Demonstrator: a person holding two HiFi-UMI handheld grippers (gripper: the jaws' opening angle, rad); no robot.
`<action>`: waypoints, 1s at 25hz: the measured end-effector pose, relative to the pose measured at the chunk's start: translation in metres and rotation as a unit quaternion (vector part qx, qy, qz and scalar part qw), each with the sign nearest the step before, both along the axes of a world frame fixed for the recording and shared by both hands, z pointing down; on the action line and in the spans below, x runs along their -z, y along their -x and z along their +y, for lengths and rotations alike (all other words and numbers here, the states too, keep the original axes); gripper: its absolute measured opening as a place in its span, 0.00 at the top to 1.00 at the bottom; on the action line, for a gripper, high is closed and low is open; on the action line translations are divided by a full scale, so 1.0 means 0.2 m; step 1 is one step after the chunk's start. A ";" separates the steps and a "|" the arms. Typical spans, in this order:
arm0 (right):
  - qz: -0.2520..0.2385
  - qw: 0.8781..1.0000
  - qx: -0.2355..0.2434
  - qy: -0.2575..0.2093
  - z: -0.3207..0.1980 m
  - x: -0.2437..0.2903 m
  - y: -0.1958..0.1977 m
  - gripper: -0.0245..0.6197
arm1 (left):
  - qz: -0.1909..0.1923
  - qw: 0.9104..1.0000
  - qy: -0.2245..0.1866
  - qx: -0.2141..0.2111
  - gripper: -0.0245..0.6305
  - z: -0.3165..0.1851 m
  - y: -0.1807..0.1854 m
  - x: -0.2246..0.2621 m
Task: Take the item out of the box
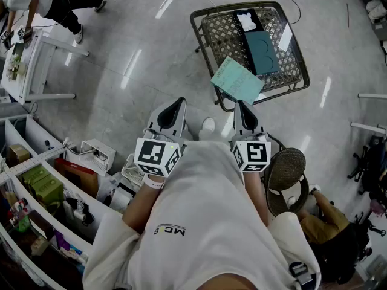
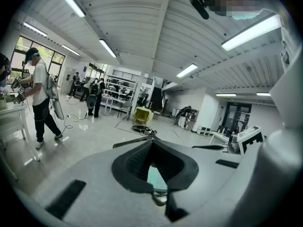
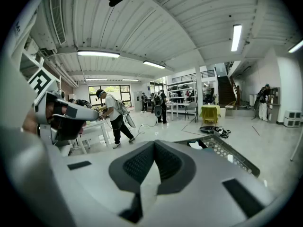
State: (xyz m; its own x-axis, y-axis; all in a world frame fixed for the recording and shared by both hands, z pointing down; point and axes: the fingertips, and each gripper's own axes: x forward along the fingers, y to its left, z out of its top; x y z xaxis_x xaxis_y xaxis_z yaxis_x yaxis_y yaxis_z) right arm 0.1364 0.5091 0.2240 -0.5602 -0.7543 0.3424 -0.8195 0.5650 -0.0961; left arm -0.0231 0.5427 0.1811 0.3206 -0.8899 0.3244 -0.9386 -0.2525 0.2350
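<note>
Teal box [image 1: 261,48], long axis running away, left claw [image 1: 178,103] and right claw [image 1: 240,106] pressed together

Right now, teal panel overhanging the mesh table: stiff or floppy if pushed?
Probably stiff: the teal panel lies flat though it overhangs the mesh table at its rim. Looks thin, so likely light. A push could tip it off the edge.

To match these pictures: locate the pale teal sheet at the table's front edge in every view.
Head view: pale teal sheet upper centre, at the near rim of the lattice table.
Left gripper view: a sliver low centre, seen past the fingers.
Right gripper view: not in it.
Shared landmark: person in white top, dark trousers: top left in head view, far left in left gripper view, left of centre in right gripper view.
</note>
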 end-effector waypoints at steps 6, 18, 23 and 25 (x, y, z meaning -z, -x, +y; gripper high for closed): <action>-0.003 0.999 0.035 -0.033 -0.08 0.09 -0.18 0.94 | -0.010 1.000 -0.010 0.014 0.93 -0.04 -0.23 0.02; -0.029 0.997 0.052 -0.045 -0.20 0.08 -0.30 0.94 | -0.028 0.999 -0.003 0.030 0.93 -0.08 -0.37 -0.02; -0.029 0.998 0.040 -0.042 -0.33 0.04 -0.32 0.94 | -0.032 0.999 -0.002 0.020 0.93 -0.22 -0.35 -0.02; -0.028 0.998 0.031 -0.038 -0.38 0.02 -0.31 0.94 | -0.031 0.999 0.001 0.013 0.93 -0.29 -0.33 -0.04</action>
